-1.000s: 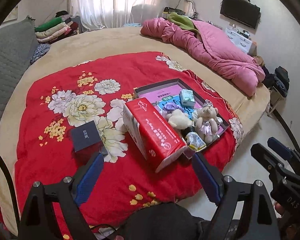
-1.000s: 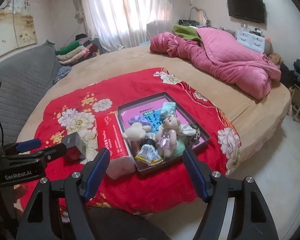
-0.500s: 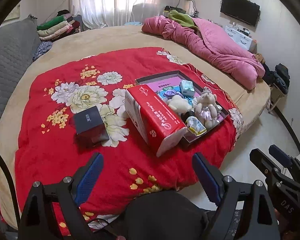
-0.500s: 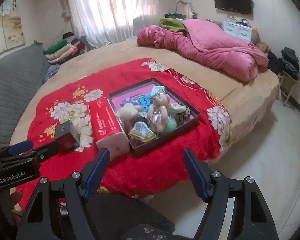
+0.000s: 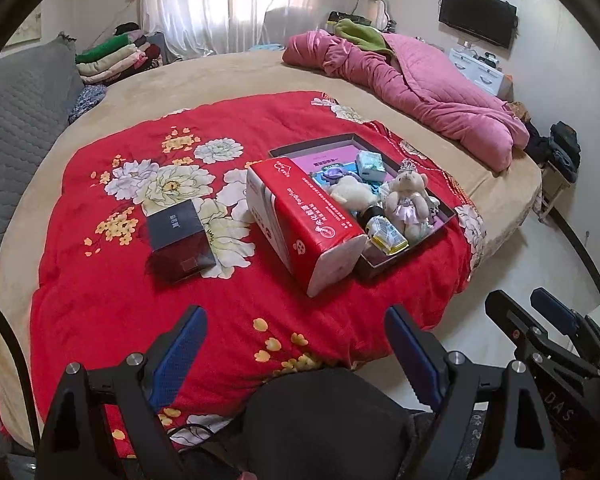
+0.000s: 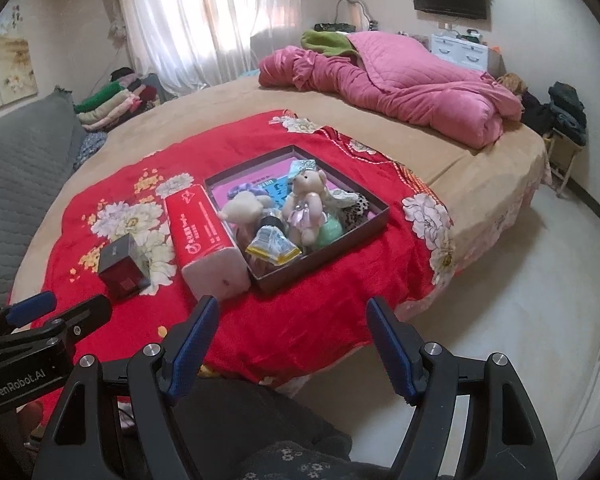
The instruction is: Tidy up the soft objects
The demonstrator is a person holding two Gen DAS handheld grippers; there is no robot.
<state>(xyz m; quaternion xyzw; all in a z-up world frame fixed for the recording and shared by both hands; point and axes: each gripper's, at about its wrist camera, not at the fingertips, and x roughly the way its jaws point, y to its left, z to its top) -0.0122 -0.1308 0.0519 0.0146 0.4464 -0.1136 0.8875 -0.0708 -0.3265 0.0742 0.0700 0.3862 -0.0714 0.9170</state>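
In the dark tray (image 6: 374,204) — a pale bear (image 6: 306,204), perhaps in pink; both claws — left claw (image 5: 294,350), right claw (image 6: 292,338) — spread, empty.

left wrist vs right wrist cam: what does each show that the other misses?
Left wrist only: the small green pack at the tray's far end, and the right gripper from the side.
Right wrist only: the mint-green soft item behind the teddy, and the left gripper.
Both: tray, red tissue pack, dressed teddy bear, dark box.
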